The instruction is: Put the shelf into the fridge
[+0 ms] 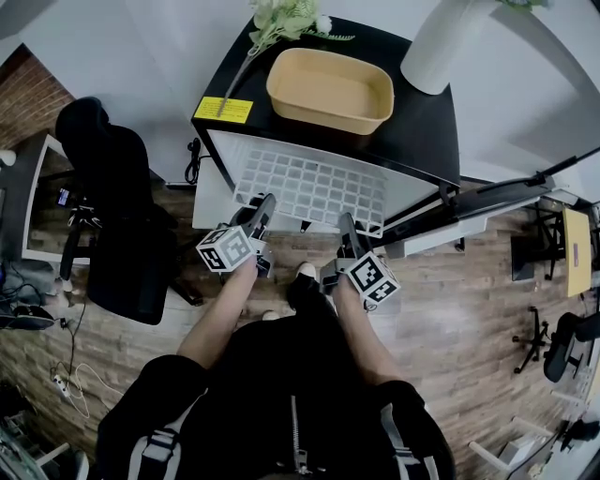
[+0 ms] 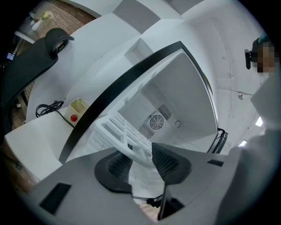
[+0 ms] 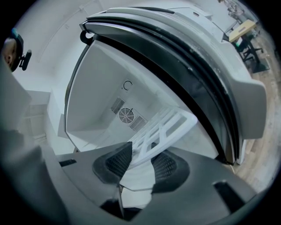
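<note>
A white lattice shelf [image 1: 314, 187] sticks out level from the mouth of a small black fridge [image 1: 427, 112], its far part inside. My left gripper [image 1: 265, 210] is shut on the shelf's near edge at the left. My right gripper [image 1: 347, 231] is shut on the same edge at the right. In the left gripper view the shelf [image 2: 115, 127] runs between the dark pads of the left gripper [image 2: 139, 157] toward the white interior and its round fan [image 2: 156, 121]. In the right gripper view the shelf [image 3: 169, 125] is pinched in the right gripper [image 3: 139, 160].
The fridge door [image 1: 497, 197] stands open to the right. On the fridge top are a yellow tub [image 1: 330, 89], flowers [image 1: 281, 19] and a white roll [image 1: 445, 37]. A black office chair [image 1: 112, 206] stands left. A cable and a box with a red button [image 2: 74, 112] lie left of the fridge.
</note>
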`<action>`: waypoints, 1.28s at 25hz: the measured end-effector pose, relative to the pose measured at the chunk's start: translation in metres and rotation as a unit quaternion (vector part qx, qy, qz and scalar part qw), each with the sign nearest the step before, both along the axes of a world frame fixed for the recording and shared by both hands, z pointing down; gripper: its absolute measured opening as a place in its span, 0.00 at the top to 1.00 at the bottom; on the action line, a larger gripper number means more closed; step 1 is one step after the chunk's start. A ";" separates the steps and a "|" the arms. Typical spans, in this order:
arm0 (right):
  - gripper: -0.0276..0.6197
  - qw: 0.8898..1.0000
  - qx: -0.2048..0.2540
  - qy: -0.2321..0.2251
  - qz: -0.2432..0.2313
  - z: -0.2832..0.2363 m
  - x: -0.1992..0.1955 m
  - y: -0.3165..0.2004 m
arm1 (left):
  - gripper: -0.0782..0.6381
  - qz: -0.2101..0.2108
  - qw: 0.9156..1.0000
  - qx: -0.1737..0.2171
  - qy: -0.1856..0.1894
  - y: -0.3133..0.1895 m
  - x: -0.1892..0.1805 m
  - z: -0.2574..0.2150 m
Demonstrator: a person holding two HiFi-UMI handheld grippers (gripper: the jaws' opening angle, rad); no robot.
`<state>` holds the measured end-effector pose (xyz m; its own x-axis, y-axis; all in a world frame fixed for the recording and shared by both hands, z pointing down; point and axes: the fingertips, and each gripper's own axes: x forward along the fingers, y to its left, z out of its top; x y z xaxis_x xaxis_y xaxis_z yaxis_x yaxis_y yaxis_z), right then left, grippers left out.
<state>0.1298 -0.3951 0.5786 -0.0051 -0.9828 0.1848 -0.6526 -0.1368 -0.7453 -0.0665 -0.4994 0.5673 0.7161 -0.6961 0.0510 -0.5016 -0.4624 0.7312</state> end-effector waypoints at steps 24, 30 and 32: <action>0.74 1.000 0.003 0.005 0.027 0.001 0.023 -0.042 | 0.69 -0.025 1.000 -0.006 0.009 -0.042 0.020 0.002; 0.74 0.999 0.008 0.012 0.035 0.002 0.027 -0.053 | 0.70 -0.025 1.000 -0.005 0.011 -0.053 0.025 0.003; 0.74 0.999 0.010 0.014 0.036 0.001 0.029 -0.057 | 0.70 -0.026 1.000 -0.004 0.012 -0.057 0.027 0.002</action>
<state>0.1592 -0.4523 0.5795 0.0706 -0.9840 0.1633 -0.6630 -0.1686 -0.7294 -0.0399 -0.5569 0.5695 0.6799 -0.7322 0.0397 -0.5065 -0.4298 0.7475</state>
